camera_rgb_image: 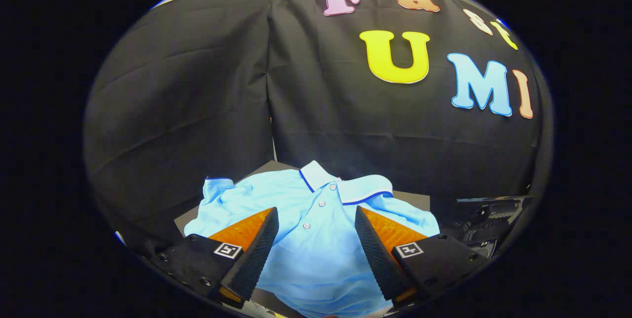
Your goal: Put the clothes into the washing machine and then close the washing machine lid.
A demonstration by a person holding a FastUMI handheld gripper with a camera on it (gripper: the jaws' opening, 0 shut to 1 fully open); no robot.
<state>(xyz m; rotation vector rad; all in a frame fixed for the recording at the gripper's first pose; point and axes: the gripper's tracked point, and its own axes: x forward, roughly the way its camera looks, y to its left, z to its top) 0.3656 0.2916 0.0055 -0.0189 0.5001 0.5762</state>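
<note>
A light blue polo shirt (316,239) with a white collar edged in dark blue lies spread on a dark surface (187,219), collar toward the booth wall. My gripper (316,215) hovers over the shirt's chest, open, with the buttoned placket showing in the wide gap between the two fingers. Neither finger presses on the cloth. The shirt's lower part runs under and behind the fingers.
The black cloth wall (197,110) hangs close behind the shirt. A dark piece of equipment (493,219) sits to the right of the shirt, past the right finger; I cannot tell what it is.
</note>
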